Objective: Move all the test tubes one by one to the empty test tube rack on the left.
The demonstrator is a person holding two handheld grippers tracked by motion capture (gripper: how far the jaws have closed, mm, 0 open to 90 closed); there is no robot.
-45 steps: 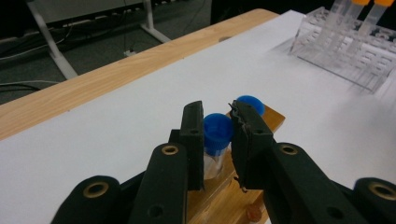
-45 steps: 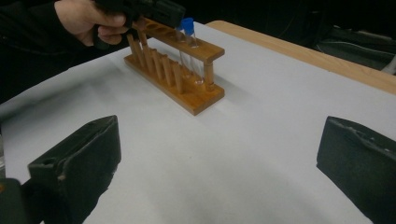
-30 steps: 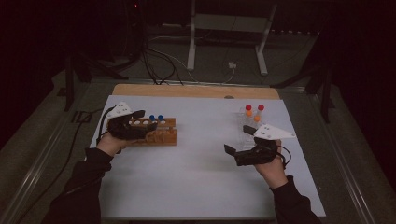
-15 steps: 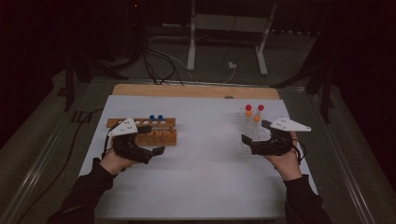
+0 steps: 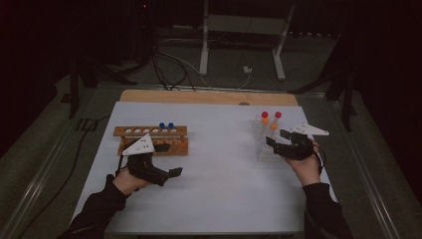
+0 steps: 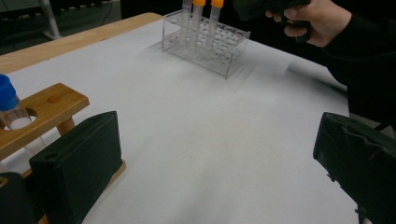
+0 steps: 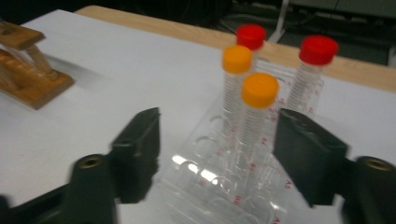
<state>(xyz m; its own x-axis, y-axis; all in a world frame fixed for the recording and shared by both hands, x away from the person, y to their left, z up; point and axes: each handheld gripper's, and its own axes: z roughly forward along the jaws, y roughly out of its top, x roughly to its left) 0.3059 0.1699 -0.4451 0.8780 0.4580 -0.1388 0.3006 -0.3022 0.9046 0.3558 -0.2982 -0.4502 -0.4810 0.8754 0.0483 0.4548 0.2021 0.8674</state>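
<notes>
My right gripper, jaws just narrowing, half-wide and empty, straddles the clear rack toward its nearest orange-capped tube; my left gripper gapes, empty.

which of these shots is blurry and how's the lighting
High view: dim, dark surroundings, only the white table lit. Right gripper view: motion-smeared, jaws soft, glare on the clear rack, orange-capped tubes fairly sharp. Left gripper view: evenly lit, near jaws and wooden rack soft.

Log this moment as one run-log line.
left gripper: open, empty, beside wooden rack | right gripper: open, closing, nearest orange tube between fingers, untouched | clear rack: four tubes
</notes>
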